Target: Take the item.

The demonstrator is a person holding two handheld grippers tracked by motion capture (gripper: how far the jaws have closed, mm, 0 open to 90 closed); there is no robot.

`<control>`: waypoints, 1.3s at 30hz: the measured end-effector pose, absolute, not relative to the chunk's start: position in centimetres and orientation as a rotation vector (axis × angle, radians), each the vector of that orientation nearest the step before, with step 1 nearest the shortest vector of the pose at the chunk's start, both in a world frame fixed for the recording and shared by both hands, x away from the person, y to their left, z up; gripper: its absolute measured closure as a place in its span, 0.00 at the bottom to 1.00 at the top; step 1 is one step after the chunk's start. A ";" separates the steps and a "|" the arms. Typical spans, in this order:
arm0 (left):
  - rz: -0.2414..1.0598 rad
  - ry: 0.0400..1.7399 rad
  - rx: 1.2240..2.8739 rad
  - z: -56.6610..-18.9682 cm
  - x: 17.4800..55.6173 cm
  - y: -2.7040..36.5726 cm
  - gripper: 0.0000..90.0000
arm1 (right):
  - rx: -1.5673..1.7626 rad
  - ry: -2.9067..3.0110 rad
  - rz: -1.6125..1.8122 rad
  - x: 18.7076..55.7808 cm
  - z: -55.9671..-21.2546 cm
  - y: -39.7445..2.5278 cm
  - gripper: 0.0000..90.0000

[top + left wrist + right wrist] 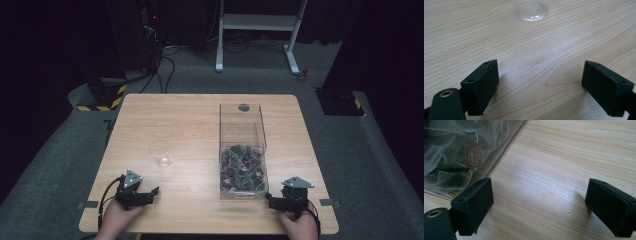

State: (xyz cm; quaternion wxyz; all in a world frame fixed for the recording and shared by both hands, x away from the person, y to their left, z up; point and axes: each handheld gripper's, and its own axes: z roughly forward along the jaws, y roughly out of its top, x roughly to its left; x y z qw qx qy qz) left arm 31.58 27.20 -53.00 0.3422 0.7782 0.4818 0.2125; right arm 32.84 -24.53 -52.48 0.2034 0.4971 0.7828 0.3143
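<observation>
A clear plastic cup (160, 153) stands upright left of the table's middle; its base (531, 10) shows at the top of the left gripper view. A tall clear box (242, 150) right of centre holds several dark tea bags in mesh pouches (454, 152). My left gripper (150, 192) rests near the front left edge, jaws wide open over bare wood (540, 75), short of the cup. My right gripper (272, 201) rests at the front right, just beside the box's near corner, open with nothing between its jaws (539, 202).
The wooden table (190, 120) stands on grey carpet. Beyond its far edge are a white desk frame (257, 30), cables and a black-and-yellow striped base (102, 97). The person's hands enter from the bottom edge.
</observation>
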 end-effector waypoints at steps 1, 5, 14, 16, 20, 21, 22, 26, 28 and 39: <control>0.553 1.253 2.024 -53.0 31.6 27.2 0.16 | 1.387 2.184 0.877 32.8 -52.5 -24.5 0.09; 0.555 1.252 2.024 -53.0 31.6 27.2 0.16 | 1.387 2.184 0.877 32.8 -52.5 -24.5 0.09; 0.554 1.256 2.026 -53.0 31.6 27.2 0.16 | 1.379 2.190 0.879 32.9 -52.5 -24.6 0.09; 0.553 1.264 2.024 -53.0 31.6 27.0 0.16 | 1.379 2.191 0.880 32.9 -52.5 -24.6 0.09; 0.552 1.260 2.032 -53.0 31.6 27.0 0.14 | 1.371 2.196 0.880 32.8 -52.5 -24.7 0.09; 0.551 1.259 2.030 -53.0 31.6 27.0 0.14 | 1.371 2.197 0.881 32.8 -52.5 -24.7 0.09; 0.551 1.259 2.030 -53.0 31.6 27.0 0.14 | 1.370 2.198 0.881 32.8 -52.5 -24.7 0.09; 0.552 1.257 2.030 -53.0 31.6 27.0 0.14 | 1.368 2.200 0.882 32.8 -52.5 -24.7 0.09; 0.543 1.257 2.035 -52.9 31.6 27.1 0.16 | 1.368 2.200 0.882 32.8 -52.5 -24.7 0.09; 0.538 1.234 2.023 -52.4 31.4 27.1 0.19 | 1.365 2.202 0.883 32.8 -52.5 -24.7 0.09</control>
